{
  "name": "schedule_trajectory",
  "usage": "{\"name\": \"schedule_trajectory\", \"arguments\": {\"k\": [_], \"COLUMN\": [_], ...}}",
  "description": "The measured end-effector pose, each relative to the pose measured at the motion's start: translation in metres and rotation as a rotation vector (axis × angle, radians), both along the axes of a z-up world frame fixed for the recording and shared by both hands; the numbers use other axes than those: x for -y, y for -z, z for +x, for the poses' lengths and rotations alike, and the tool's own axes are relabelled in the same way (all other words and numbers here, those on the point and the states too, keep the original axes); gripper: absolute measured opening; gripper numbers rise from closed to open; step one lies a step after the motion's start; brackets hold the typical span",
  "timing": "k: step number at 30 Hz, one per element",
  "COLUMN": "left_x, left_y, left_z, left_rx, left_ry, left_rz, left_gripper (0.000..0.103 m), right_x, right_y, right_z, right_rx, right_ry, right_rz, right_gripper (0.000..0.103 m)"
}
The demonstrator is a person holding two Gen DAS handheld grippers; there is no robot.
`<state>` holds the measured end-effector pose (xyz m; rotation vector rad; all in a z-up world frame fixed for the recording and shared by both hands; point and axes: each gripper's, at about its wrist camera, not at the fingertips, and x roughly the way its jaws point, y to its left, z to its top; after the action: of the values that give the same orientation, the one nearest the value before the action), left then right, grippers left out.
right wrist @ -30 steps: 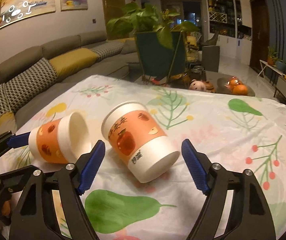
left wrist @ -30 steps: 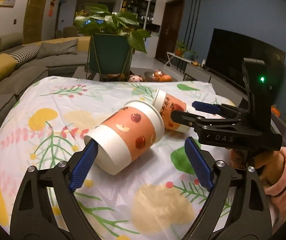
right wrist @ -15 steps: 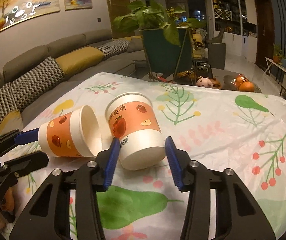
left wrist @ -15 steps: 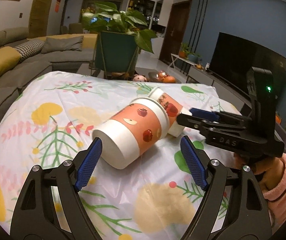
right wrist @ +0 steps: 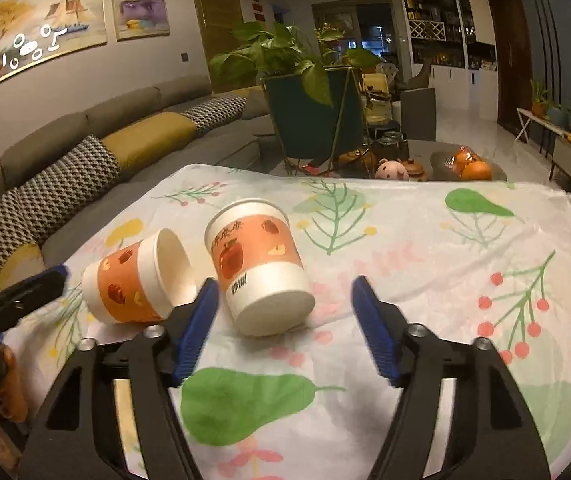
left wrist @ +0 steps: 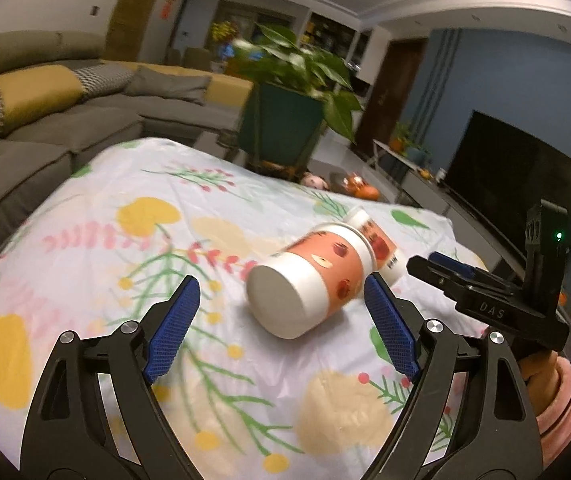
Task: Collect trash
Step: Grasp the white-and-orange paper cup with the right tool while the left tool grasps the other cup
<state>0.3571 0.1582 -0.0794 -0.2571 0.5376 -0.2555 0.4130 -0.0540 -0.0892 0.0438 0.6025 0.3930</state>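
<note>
"DAS" is embossed on the body of the right hand-held gripper [left wrist: 451, 266], readable in the left wrist view; a green LED is lit on the upright part behind it. Dark characters are printed on the white base band of the right cup [right wrist: 260, 270], too small to read. Both cups carry an orange band with apple prints.

Two paper cups lie on their sides on the desk [right wrist: 425, 240], which is covered by a floral cloth. They sit just beside each other near the middle, toward the near edge.

Left hand-held gripper [left wrist: 281, 322]: jaws wide, holding nothing. The left cup [left wrist: 311, 282] lies between the blue pads, base toward the camera, closer to the right pad, not clamped.

Right hand-held gripper, right wrist view: jaws wide, empty. Right cup's base points at the camera and sits between the pads, nearer the left pad [right wrist: 197, 324]; contact can't be told. Left cup's open mouth faces the right cup's side.

A hand [left wrist: 541, 364] in a pink sleeve holds the right hand-held gripper at the desk's right edge.
</note>
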Motion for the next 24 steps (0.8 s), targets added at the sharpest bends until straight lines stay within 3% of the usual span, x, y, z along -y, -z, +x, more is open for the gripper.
{"name": "schedule_trajectory", "arguments": {"k": [1,6,11,16,24], "left_x": [-0.003,-0.011,-0.011,-0.006,0.007], "left_y": [-0.001,-0.006,-0.009,-0.007,0.003], "left_z": [-0.001,-0.007,-0.003,0.006,0.036], "left_rx": [0.002,0.019,0.013,0.006,-0.065], "left_ry": [-0.013,-0.049,-0.032,0.021,0.128], "left_rz": [-0.003,-0.002,0.035,0.053,0.036], "left_gripper": [0.084,0.085,0.086,0.092,0.092], "right_x": [-0.002,-0.021,-0.029,-0.024,0.011], "right_y": [0.000,0.008,0.020,0.018,0.004], "right_z": [0.003,0.028,0.045,0.039,0.013], "right_rx": [-0.002,-0.049,-0.123,-0.111,-0.075], "right_ry": [-0.007,-0.030,-0.048,-0.050,0.056], "right_rz": [-0.002,-0.035,-0.018,-0.002,0.045], "right_gripper": [0.079,0.079,0.064,0.057,0.057]}}
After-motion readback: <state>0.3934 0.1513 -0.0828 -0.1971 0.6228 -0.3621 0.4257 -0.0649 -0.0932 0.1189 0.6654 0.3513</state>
